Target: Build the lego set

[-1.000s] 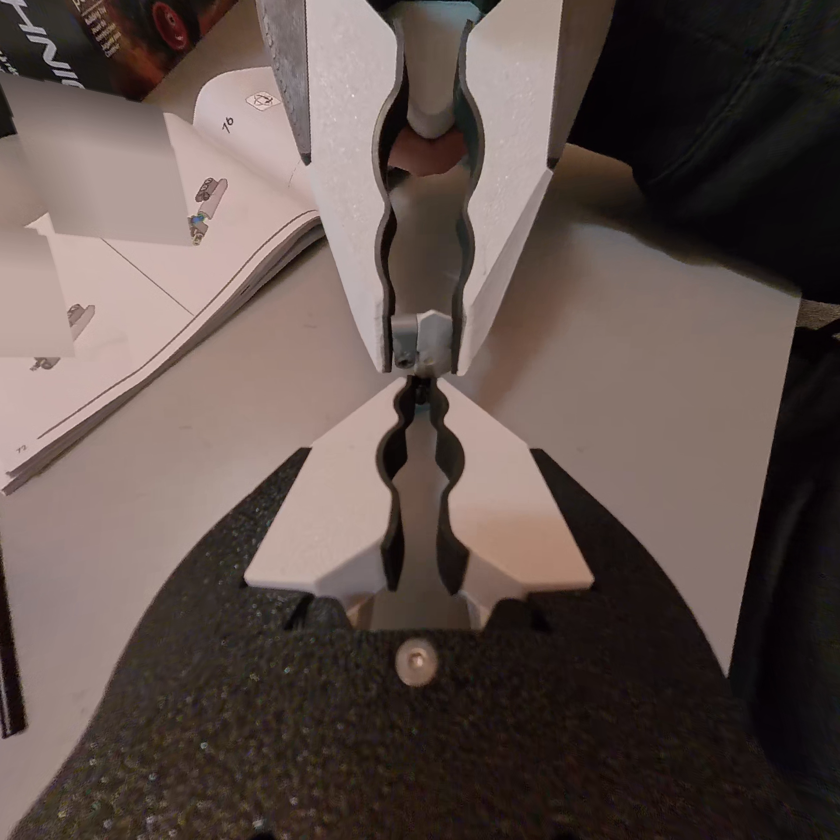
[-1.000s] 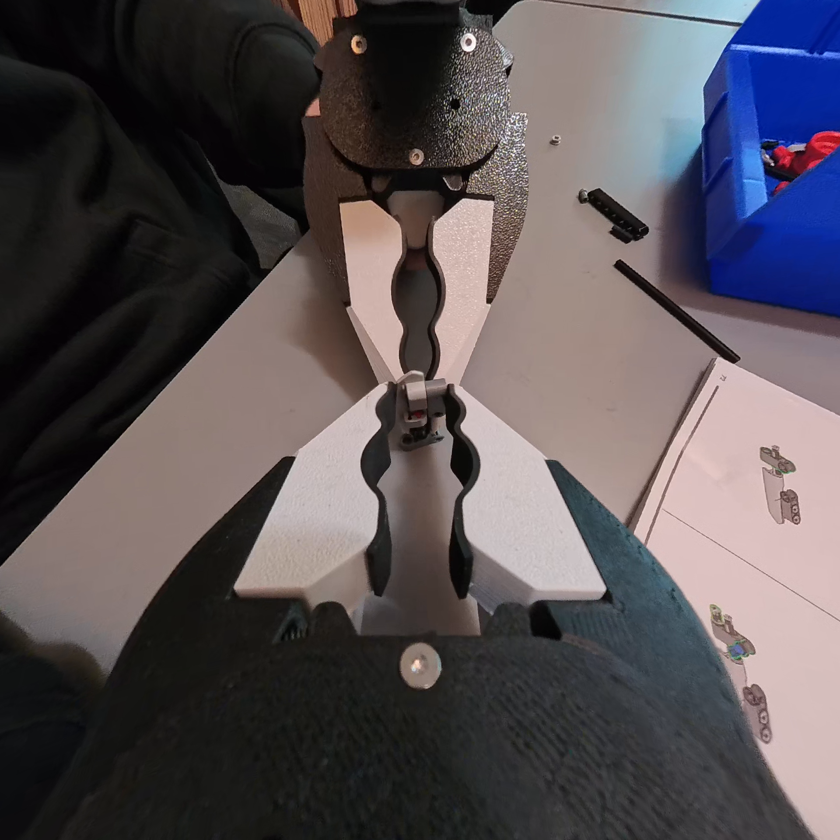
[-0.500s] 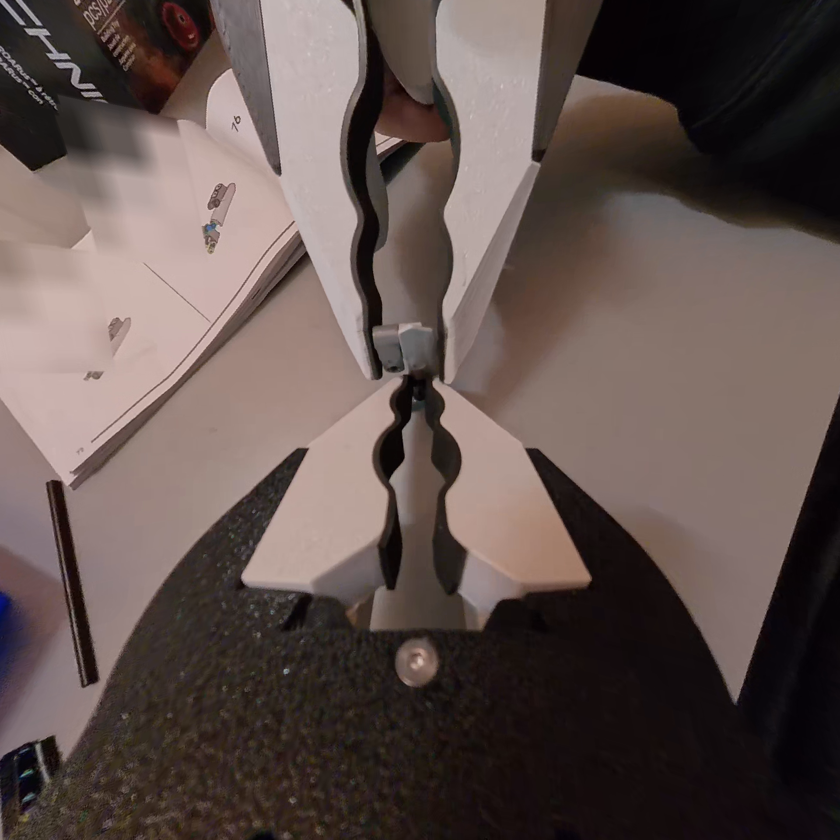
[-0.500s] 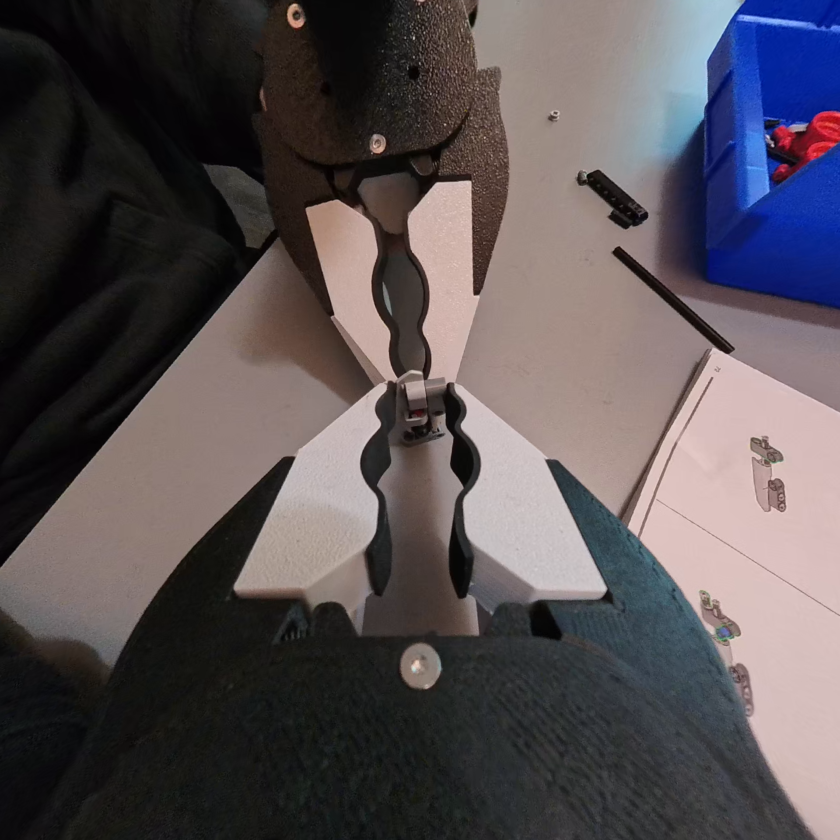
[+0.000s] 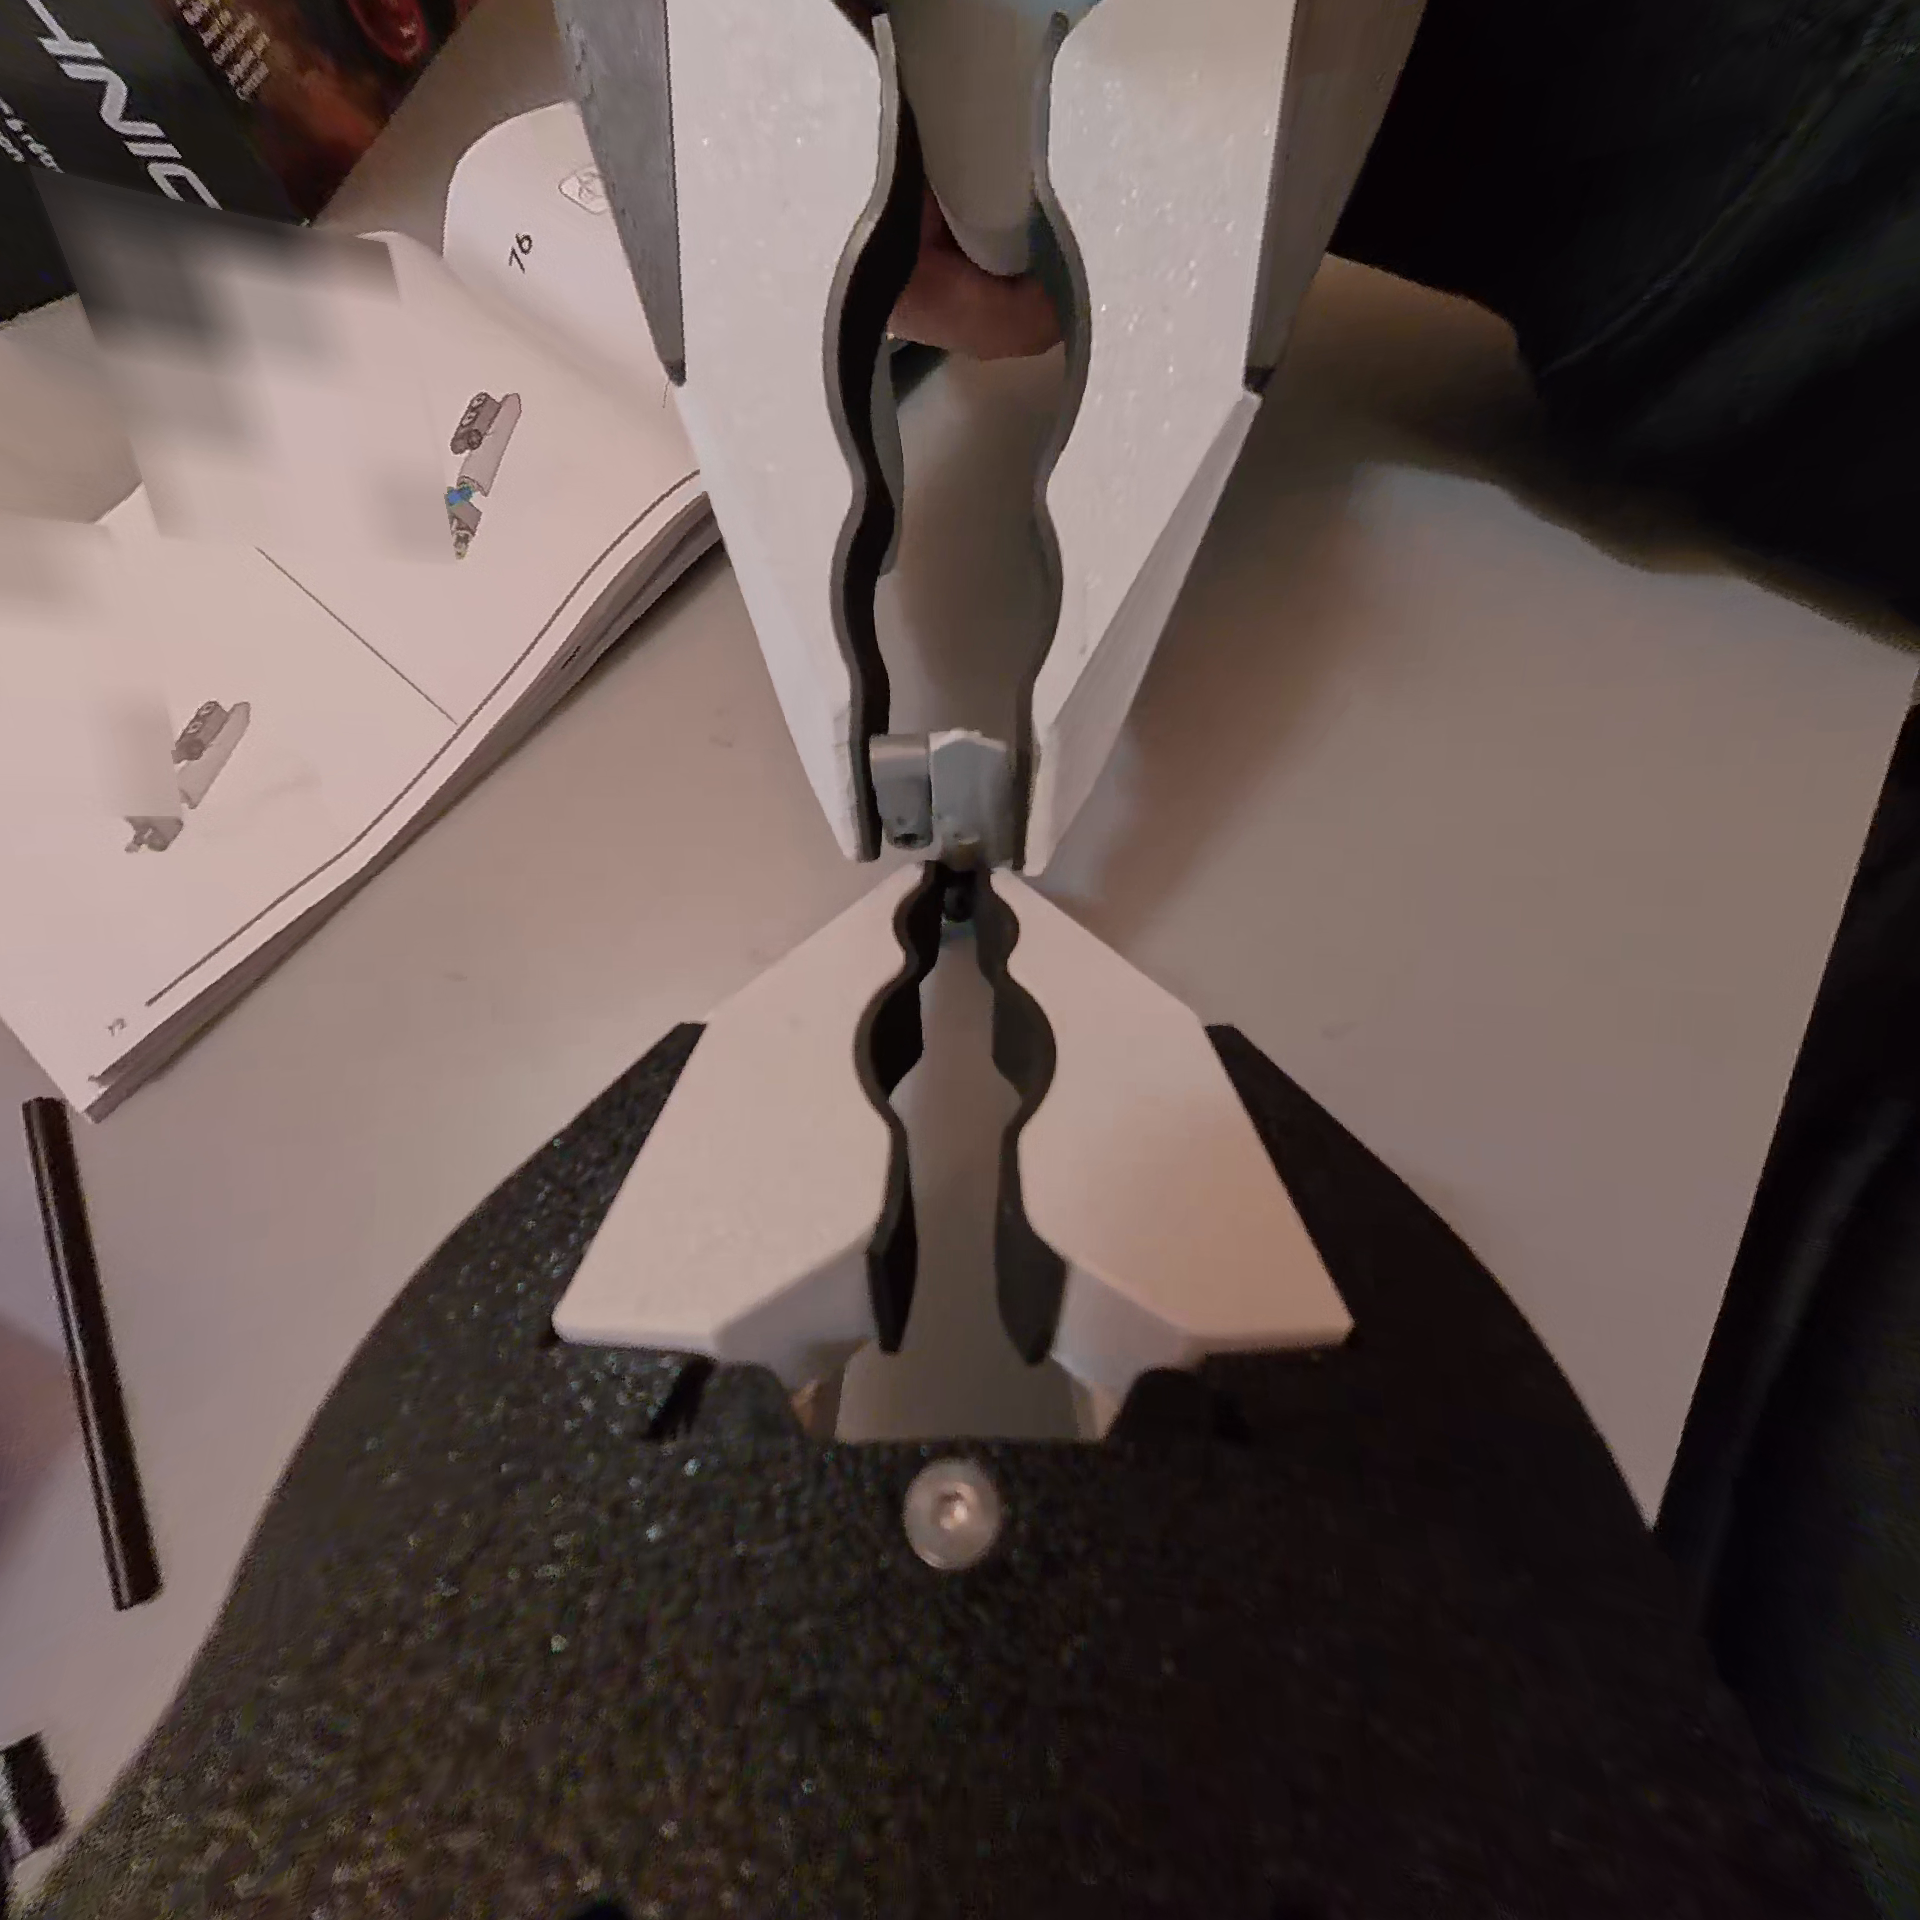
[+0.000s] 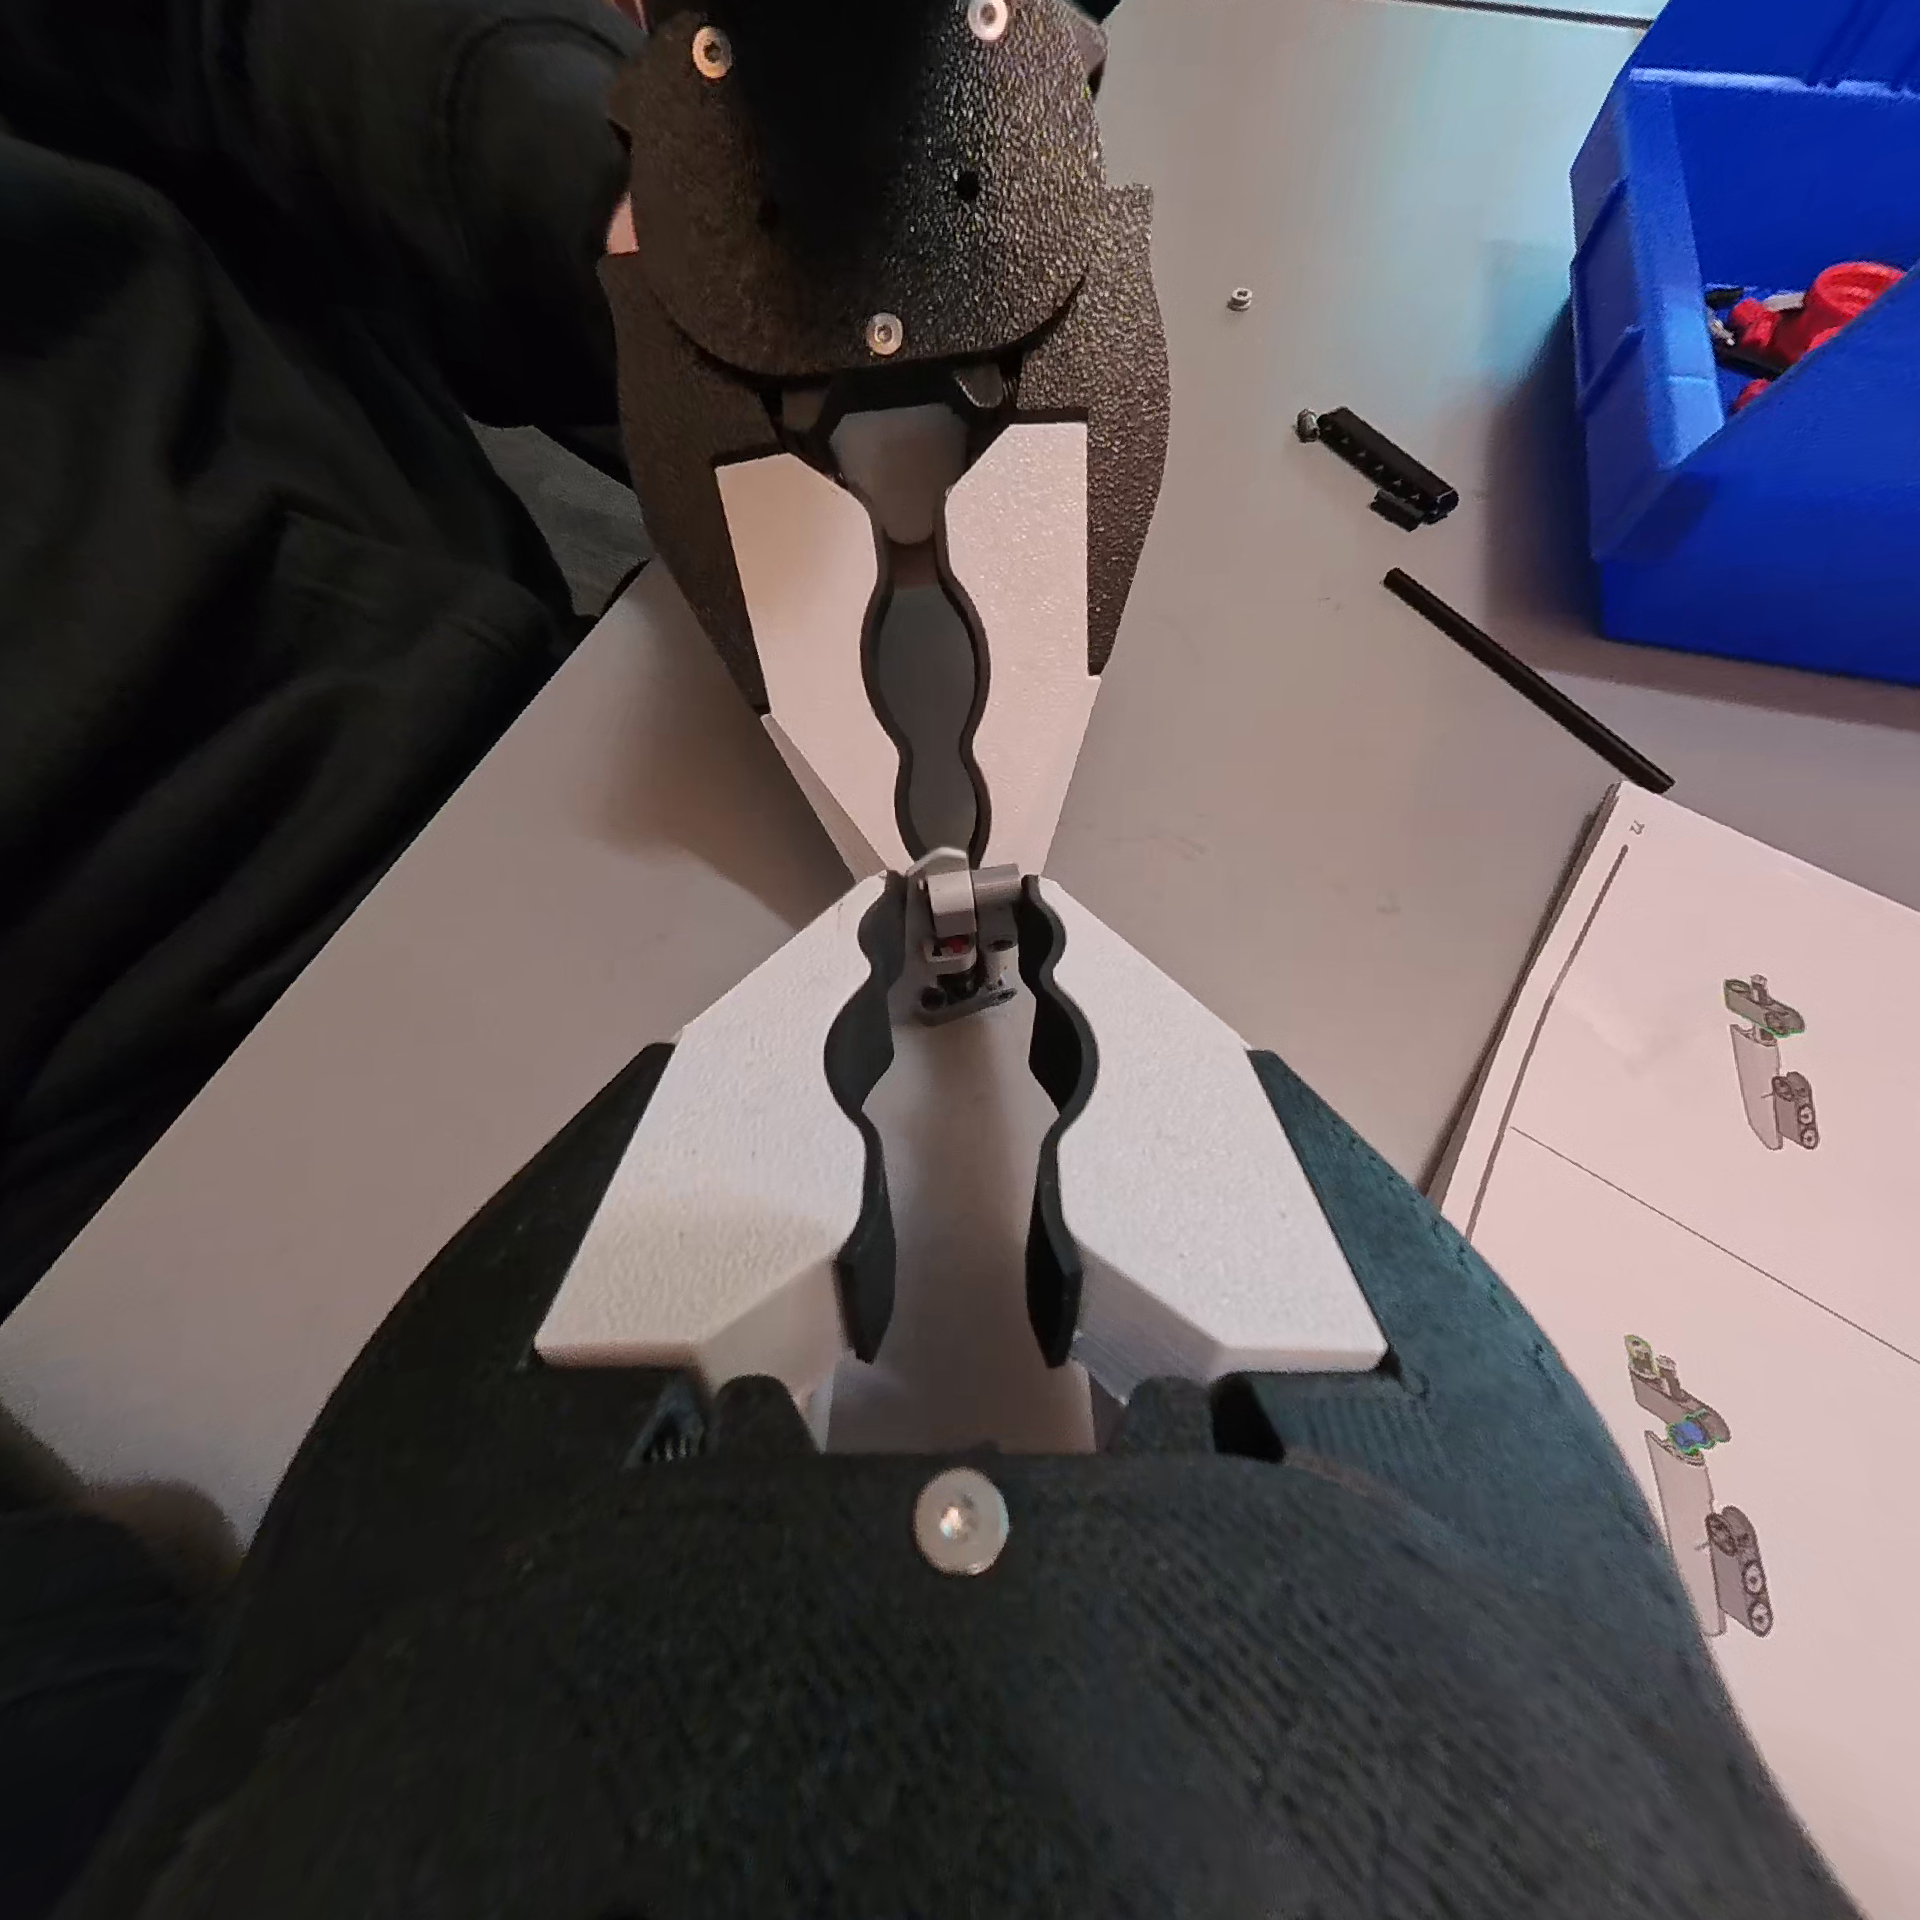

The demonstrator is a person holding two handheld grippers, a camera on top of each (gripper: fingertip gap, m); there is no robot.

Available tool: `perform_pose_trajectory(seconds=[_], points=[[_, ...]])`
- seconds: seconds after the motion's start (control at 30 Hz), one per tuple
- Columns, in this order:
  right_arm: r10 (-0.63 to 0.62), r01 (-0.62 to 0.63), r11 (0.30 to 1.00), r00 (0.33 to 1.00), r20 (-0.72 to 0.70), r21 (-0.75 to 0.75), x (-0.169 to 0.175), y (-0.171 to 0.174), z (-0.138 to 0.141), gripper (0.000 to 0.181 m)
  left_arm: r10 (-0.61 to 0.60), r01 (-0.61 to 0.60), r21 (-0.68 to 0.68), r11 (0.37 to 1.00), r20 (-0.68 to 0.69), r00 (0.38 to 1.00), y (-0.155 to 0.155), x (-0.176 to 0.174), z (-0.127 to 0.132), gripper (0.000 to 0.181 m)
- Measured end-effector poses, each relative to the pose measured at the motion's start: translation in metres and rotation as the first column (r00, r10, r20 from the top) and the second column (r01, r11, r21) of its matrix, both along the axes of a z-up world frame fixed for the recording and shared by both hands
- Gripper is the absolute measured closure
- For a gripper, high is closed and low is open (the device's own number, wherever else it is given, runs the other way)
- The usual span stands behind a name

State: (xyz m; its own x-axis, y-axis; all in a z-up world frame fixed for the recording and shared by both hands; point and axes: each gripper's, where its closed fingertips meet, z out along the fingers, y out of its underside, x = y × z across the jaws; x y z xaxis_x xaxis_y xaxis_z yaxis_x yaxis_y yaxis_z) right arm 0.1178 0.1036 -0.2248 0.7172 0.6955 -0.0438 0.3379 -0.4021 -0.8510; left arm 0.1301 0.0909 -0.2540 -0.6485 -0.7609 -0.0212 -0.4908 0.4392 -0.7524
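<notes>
My right gripper (image 6: 956,899) is shut on a small grey lego assembly (image 6: 958,945) with a red bit inside, held above the table. In the left wrist view it comes down from the top (image 5: 940,831) with the assembly (image 5: 940,790) at its tips. My left gripper (image 5: 956,883) meets it tip to tip and is shut on a small dark pin (image 5: 958,902), which touches the assembly's underside. In the right wrist view the left gripper (image 6: 940,831) comes in from the top, and the pin is hidden there.
An open instruction booklet (image 5: 312,675) (image 6: 1714,1143) lies on the white table (image 6: 1299,727). A blue bin (image 6: 1714,468) holds red parts. A black axle (image 6: 1527,681) (image 5: 88,1340), a black beam (image 6: 1377,468) and a lego box (image 5: 156,104) lie nearby. A person's dark sleeve (image 6: 260,520) is beside the table edge. My two grippers' fingertips are within a few centimetres of each other. From either gripper's tips it is about 15 centimetres to the black axle (image 5: 88,1340). Look for it in the right wrist view (image 6: 1505,663) too.
Both grippers stay tip to tip on their parts. The left gripper has tilted and looms larger in the right wrist view. The black axle has come into the left wrist view.
</notes>
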Motion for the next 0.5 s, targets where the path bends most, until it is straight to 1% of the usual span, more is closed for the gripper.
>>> perform_pose_trajectory(seconds=[0.1,0.17,0.27,0.3,0.37,0.5], points=[[0.002,-0.002,1.0,1.0,-0.004,0.004,-0.0008,0.0008,0.0004,0.161,0.001,-0.001,-0.031,1.0,0.008,1.0,-0.0002,-0.0004,0.0006,0.177],[0.003,-0.003,1.0,1.0,-0.004,0.005,-0.0012,0.0014,0.0004,0.161,0.004,-0.004,-0.02,1.0,0.015,1.0,0.0002,-0.0007,0.0005,0.177],[-0.001,0.001,1.0,1.0,0.005,0.007,-0.0008,0.0015,0.0004,0.16,0.015,-0.014,0.031,0.999,-0.041,0.999,0.0023,-0.0052,-0.0086,0.171],[-0.001,0.0,1.0,1.0,0.007,0.006,-0.0007,0.0013,0.0003,0.161,0.014,-0.013,0.025,1.0,-0.036,0.999,0.0006,-0.0059,-0.0082,0.171],[-0.001,0.001,1.0,1.0,0.006,0.005,-0.0006,0.0012,0.0003,0.16,0.033,-0.033,0.039,0.999,0.0,0.999,0.0024,-0.0028,-0.0074,0.18],[-0.003,0.003,1.0,1.0,0.005,0.007,-0.0006,0.0013,0.0003,0.16,0.046,-0.046,0.01,0.999,-0.001,0.999,0.0025,-0.0015,-0.0068,0.18]])
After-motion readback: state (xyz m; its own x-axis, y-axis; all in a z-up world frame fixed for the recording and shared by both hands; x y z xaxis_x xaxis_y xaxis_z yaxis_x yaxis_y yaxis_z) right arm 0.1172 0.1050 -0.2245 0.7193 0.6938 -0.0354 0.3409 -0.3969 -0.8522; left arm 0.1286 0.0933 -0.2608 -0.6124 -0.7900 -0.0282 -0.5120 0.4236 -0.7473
